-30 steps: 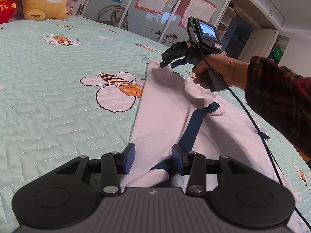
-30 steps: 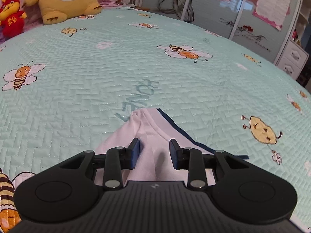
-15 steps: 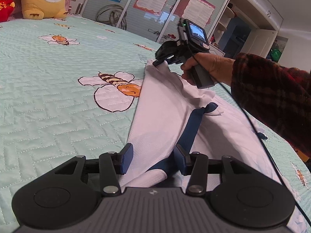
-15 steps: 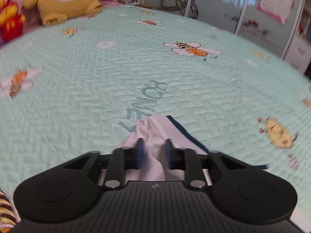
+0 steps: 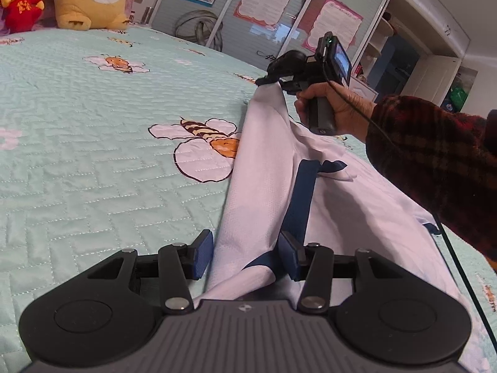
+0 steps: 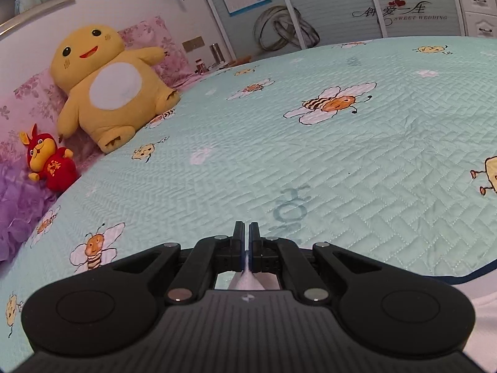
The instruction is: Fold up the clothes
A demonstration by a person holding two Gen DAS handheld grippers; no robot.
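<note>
A white garment with navy trim (image 5: 264,180) lies stretched along the mint quilt. My left gripper (image 5: 245,258) is open, and the garment's near edge with its navy band (image 5: 299,205) runs between the two fingers. At the far end a hand in a plaid sleeve (image 5: 435,161) holds my right gripper (image 5: 267,81), which pinches the garment's far corner and lifts it a little. In the right wrist view that gripper (image 6: 246,242) is shut, with a fold of the white garment (image 6: 247,276) caught between its pads. More of the garment (image 6: 484,307) shows at the lower right.
The bed's quilt (image 5: 93,155) with bee prints spreads wide to the left and ahead. A yellow plush toy (image 6: 108,90) and a red plush toy (image 6: 51,164) lean on pink pillows (image 6: 28,99) at the headboard. Wardrobe doors (image 5: 273,12) stand beyond the bed.
My right gripper has shut on the garment's far corner and lifted it, swinging its view toward the headboard. The left gripper stays open over the near edge.
</note>
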